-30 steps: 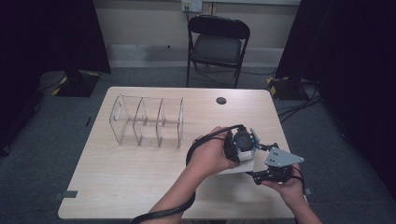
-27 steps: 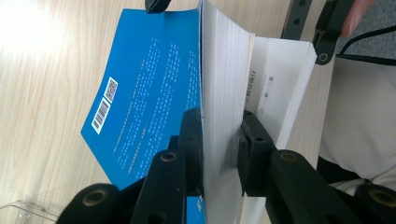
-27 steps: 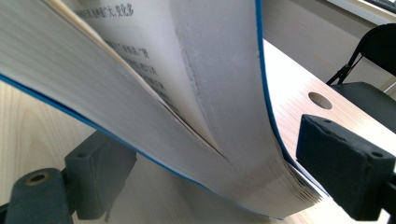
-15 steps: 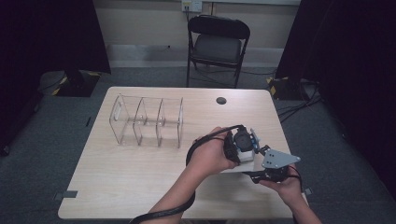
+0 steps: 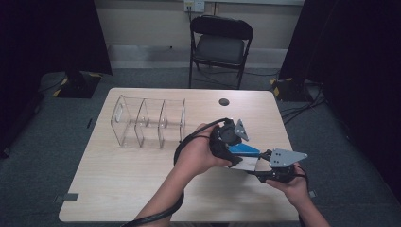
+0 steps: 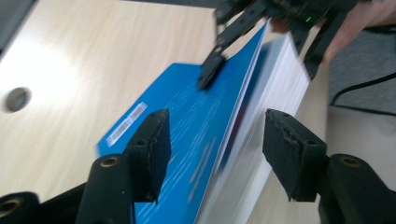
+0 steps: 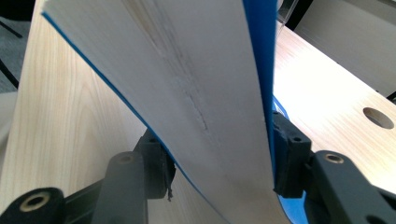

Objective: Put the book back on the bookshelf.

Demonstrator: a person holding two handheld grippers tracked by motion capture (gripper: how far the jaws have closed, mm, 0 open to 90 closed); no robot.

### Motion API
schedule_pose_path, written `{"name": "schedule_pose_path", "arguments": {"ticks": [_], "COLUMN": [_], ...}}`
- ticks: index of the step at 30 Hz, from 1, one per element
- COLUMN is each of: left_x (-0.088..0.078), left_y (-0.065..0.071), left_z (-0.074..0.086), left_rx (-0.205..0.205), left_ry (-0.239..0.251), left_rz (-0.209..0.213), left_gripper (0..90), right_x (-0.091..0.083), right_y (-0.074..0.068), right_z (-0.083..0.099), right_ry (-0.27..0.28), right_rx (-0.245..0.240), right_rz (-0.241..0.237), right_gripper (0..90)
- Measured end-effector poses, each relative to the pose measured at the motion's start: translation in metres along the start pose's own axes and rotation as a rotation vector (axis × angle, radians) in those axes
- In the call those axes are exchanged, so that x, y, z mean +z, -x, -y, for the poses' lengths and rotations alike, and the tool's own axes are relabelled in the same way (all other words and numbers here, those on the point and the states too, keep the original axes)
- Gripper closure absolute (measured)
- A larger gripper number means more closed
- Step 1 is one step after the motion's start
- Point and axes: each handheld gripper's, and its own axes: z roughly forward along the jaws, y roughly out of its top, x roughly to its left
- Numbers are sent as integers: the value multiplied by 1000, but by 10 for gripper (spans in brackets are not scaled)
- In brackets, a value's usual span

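Nearest, toward 5 o'clock on the table (image 5: 118,189), the right gripper (image 5: 265,176) is closed on a blue-covered book (image 5: 243,151), its jaws pressing both covers around the white page block (image 7: 196,102). The left gripper (image 5: 236,158), just toward 10 o'clock of it, has jaws set wide, straddling the book's other end without clear contact. A white label (image 6: 125,125) on the cover is too blurred to read. Farther, at 10 o'clock, a clear divided rack (image 5: 149,124) stands empty. Beyond, at 12 o'clock, a folding chair (image 5: 220,45).
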Motion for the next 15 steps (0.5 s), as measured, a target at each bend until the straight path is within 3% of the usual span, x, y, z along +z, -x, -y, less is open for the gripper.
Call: {"name": "schedule_pose_path", "arguments": {"ticks": [9, 15], "left_x": [-12, -13], "left_y": [-10, -12], "left_z": [24, 35], "left_rx": [-84, -101], "left_ry": [-10, -16], "left_rz": [-26, -39], "left_gripper": [360, 348], "right_x": [-6, -8], "right_y": [10, 16], "right_z": [3, 2], "right_ry": [22, 22], "right_rx": [85, 113], "right_rz": [-10, -21], "right_gripper": [503, 504]}}
